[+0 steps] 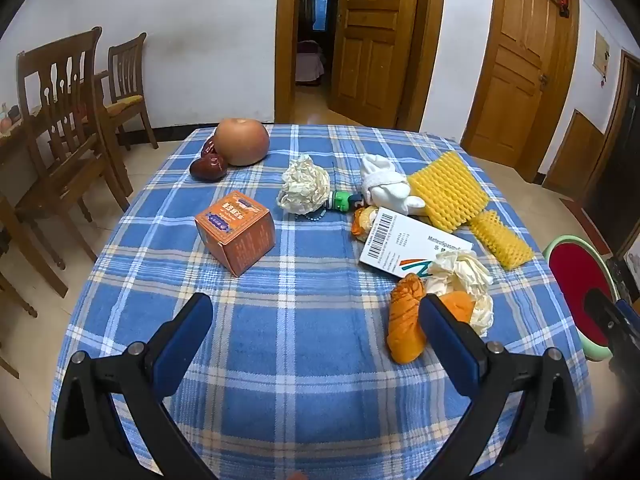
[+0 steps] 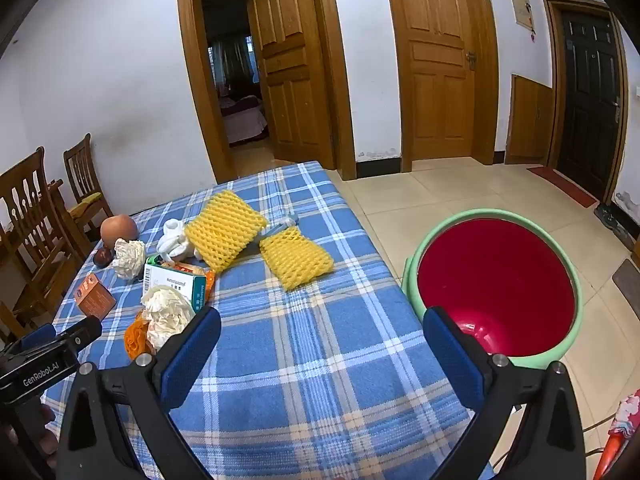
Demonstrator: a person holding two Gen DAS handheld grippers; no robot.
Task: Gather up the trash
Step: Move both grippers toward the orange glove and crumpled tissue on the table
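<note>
Both my tongs hang released—left gripper point(image 1: 316, 320) over the cloth, right gripper point(image 2: 322, 334) near the bin point(image 2: 568, 280). No trash grasped yet. Next: close on the orange peel point(image 1: 404, 320), left of the bin.

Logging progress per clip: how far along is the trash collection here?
Nothing looks done: the bin shows only its red inside. Nothing in hand: left claw and right claw are open. Left: the paper wads, yellow nets, orange peel, all on the table.
</note>
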